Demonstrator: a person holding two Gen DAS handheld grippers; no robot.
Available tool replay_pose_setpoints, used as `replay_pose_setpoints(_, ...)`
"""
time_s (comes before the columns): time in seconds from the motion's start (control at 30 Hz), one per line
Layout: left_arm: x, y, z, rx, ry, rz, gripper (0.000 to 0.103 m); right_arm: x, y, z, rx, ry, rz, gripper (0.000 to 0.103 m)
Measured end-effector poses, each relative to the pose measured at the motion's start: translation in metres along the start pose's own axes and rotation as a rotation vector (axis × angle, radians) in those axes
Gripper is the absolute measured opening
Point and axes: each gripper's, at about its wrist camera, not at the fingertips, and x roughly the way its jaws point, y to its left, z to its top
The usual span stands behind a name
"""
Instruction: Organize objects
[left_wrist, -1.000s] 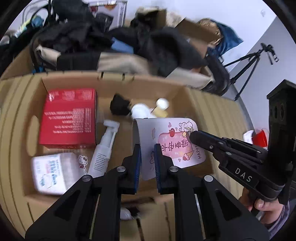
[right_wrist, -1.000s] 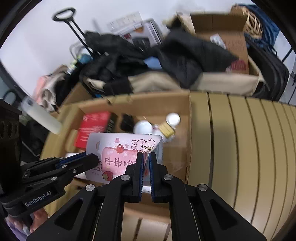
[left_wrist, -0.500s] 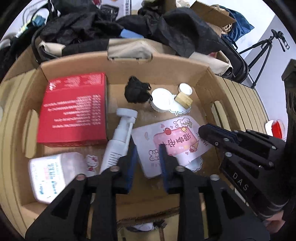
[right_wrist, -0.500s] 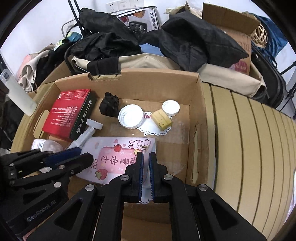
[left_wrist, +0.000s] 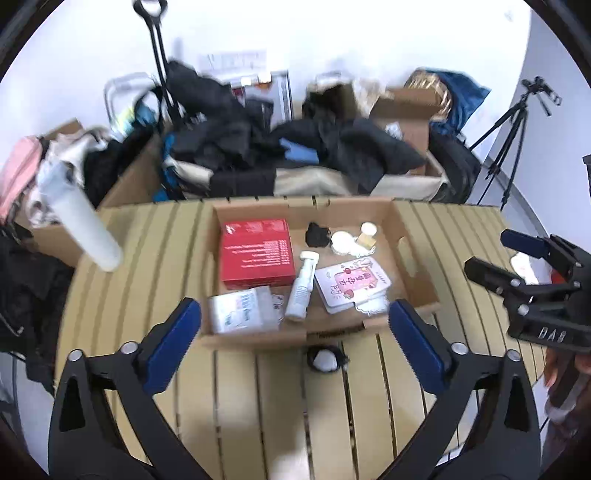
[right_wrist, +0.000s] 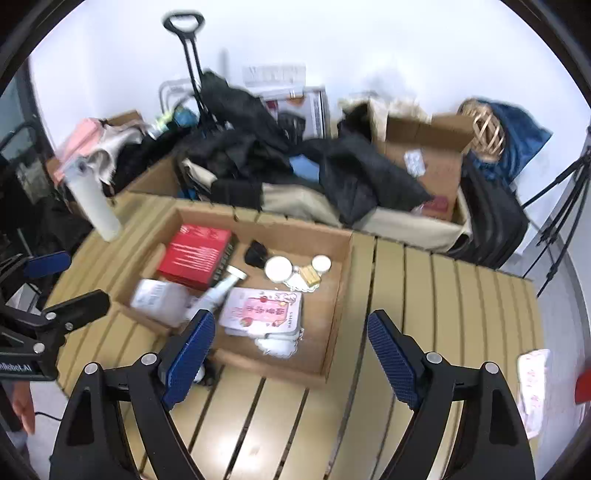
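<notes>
Left wrist view showed the left gripper (left_wrist: 295, 317) with jaws spread wide and nothing between them, having just been opening above the slatted table (left_wrist: 258, 406). Right wrist view showed the right gripper (right_wrist: 290, 332) likewise released and empty, its jaws also just opened. The pink card pouch (left_wrist: 351, 282) lay flat inside the cardboard box (left_wrist: 417, 280), toward its near right part, resting partly on a white cut-out shape (right_wrist: 275, 345). Beside the pouch lay a white spray bottle (left_wrist: 301, 291), with a red box (left_wrist: 256, 253) and a clear packet (left_wrist: 240, 310) further left. A small black-and-white item (left_wrist: 325, 360) sat on the table just outside the box's near wall.
</notes>
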Motion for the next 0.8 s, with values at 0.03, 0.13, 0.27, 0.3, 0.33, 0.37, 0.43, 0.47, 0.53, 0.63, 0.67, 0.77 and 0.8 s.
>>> replay_pose_setpoints(0.03,-0.015,0.0,-0.006,-0.001,-0.013,-0.002,0.103,-0.015,0.002,-0.003,0.0,-0.018,-0.007,0.087)
replay_pose_setpoints(0.13,-0.053,-0.002,-0.023,0.009,-0.019,-0.024,0.103,-0.058,0.011,-0.021,0.01,-0.053,-0.006,0.087)
replay_pose_setpoints(0.27,-0.103,-0.009,-0.052,0.034,-0.085,-0.009,0.103,-0.099,0.024,-0.05,0.012,-0.081,-0.016,0.087)
replay_pose_setpoints(0.3,-0.111,-0.008,-0.06,0.031,-0.096,-0.01,0.103,-0.107,0.027,-0.057,0.013,-0.09,-0.019,0.087)
replay_pose_setpoints(0.33,-0.118,-0.008,-0.068,0.025,-0.105,-0.013,0.103,-0.115,0.029,-0.065,0.013,-0.101,-0.02,0.087)
replay_pose_setpoints(0.37,-0.126,-0.008,-0.079,0.018,-0.113,-0.019,0.103,-0.125,0.033,-0.076,0.012,-0.113,-0.023,0.087)
replay_pose_setpoints(0.43,-0.137,-0.007,-0.101,0.01,-0.12,-0.015,0.103,-0.14,0.041,-0.097,0.003,-0.137,-0.027,0.087)
replay_pose_setpoints(0.47,-0.144,-0.007,-0.116,0.017,-0.128,-0.011,0.103,-0.146,0.047,-0.111,-0.008,-0.151,-0.032,0.087)
replay_pose_setpoints(0.53,-0.151,-0.007,-0.137,0.034,-0.134,0.016,0.103,-0.153,0.059,-0.135,-0.035,-0.173,-0.066,0.087)
replay_pose_setpoints(0.63,-0.164,-0.006,-0.173,0.044,-0.151,0.033,0.103,-0.158,0.077,-0.179,-0.063,-0.173,-0.078,0.087)
replay_pose_setpoints(0.67,-0.167,-0.005,-0.188,0.047,-0.151,0.03,0.103,-0.16,0.081,-0.191,-0.063,-0.167,-0.073,0.087)
replay_pose_setpoints(0.77,-0.169,-0.001,-0.226,0.054,-0.125,0.008,0.103,-0.164,0.1,-0.235,-0.063,-0.149,-0.062,0.087)
replay_pose_setpoints(0.8,-0.168,0.001,-0.236,0.045,-0.116,0.003,0.103,-0.163,0.106,-0.249,-0.058,-0.147,-0.056,0.087)
